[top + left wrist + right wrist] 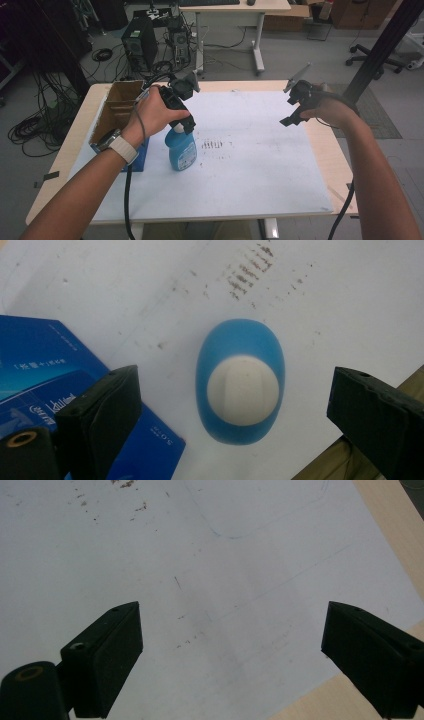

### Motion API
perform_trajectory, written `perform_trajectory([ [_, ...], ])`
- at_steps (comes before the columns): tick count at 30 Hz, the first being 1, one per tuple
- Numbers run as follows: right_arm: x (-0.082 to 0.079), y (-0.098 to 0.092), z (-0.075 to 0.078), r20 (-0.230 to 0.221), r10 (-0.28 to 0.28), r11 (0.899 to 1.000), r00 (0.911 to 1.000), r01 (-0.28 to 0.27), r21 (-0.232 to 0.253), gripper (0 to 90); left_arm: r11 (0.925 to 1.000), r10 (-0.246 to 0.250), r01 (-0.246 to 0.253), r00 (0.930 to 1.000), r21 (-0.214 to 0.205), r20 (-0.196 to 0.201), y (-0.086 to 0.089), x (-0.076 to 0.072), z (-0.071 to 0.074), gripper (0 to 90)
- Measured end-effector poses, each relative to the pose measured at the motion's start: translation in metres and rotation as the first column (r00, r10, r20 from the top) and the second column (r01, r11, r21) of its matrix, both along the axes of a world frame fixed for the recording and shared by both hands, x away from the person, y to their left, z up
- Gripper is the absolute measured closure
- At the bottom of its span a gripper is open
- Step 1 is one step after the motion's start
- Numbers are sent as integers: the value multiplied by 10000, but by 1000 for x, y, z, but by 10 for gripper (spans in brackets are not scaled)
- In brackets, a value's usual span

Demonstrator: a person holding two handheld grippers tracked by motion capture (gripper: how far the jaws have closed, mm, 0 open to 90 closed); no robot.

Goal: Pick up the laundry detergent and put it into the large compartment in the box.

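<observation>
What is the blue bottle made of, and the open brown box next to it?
The blue bottle looks like smooth plastic: its see-through blue body has a soft shine, and its white cap looks like matte plastic. The open brown box looks like cardboard: dull brown walls with thin raw edges. It has a glossy blue printed outside, probably coated card.

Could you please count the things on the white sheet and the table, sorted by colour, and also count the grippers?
Blue bottle with white cap: 1
Blue box with brown cardboard inside: 1
Black grippers, both open: 2, namely the left gripper directly above the bottle and the right gripper over the bare white sheet
Total: 4
</observation>
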State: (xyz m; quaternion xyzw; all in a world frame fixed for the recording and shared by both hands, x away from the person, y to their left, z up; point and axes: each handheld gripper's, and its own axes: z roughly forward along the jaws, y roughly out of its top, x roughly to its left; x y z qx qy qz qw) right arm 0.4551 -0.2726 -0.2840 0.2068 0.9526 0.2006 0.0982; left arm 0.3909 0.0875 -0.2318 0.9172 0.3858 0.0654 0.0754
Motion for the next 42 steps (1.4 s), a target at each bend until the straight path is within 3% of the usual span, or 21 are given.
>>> perform_trajectory([
  [42,3,3,-6,-87,37,10000,10000,-38,-79,97,9996,128,-140,9986,-239,-511,1,6,-49,97],
])
